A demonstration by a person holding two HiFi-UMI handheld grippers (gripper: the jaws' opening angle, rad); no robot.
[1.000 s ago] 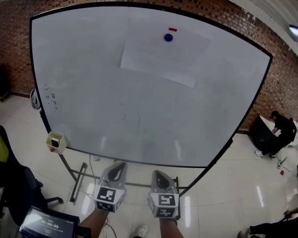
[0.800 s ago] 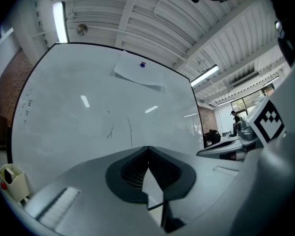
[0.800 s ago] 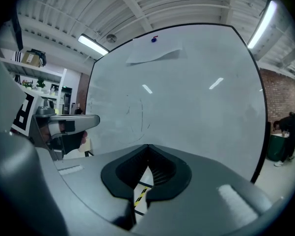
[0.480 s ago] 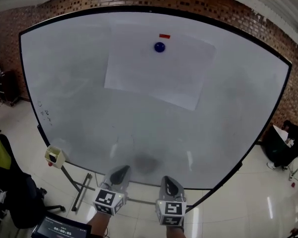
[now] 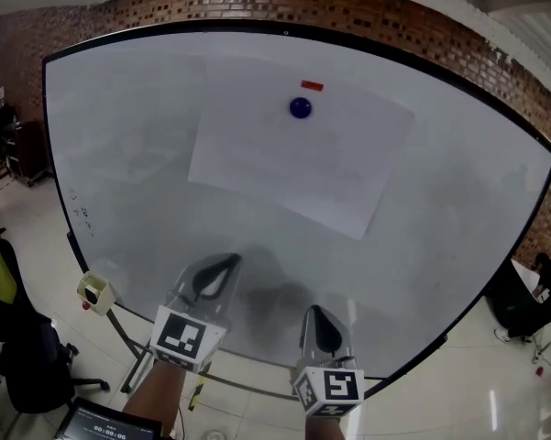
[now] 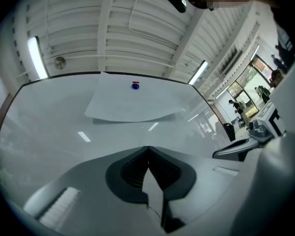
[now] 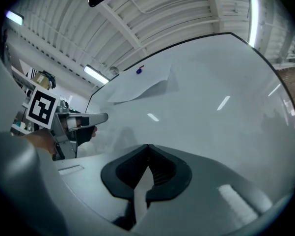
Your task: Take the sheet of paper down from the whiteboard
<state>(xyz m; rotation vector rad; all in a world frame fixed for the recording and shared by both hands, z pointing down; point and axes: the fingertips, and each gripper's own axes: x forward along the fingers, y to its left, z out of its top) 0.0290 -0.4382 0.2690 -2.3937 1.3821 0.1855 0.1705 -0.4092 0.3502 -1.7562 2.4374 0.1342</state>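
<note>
**Both grippers before the board, jaws closed.** The left gripper point(image 5: 222, 269) and the right gripper point(image 5: 319, 319) are pointing at the whiteboard point(image 5: 119, 154). Each is keeping its jaws pressed together, with nothing between them.

The sheet of paper point(image 5: 293, 168) is hanging on the board above and ahead of the left gripper's closed tips, well apart from them. Seen from the right gripper, which is standing just beside the left one, the sheet is lying above and a little to the left, equally out of reach.

A round blue magnet point(image 5: 300, 108) is pinning the sheet near its top edge, the edge farthest from both grippers. A small red strip point(image 5: 312, 85) is sitting on the board just beyond the magnet. The sheet's near edge is bowing slightly off the board and casting a shadow beneath it. Each gripper is throwing a soft grey shadow on the board just ahead of its tips.
</note>
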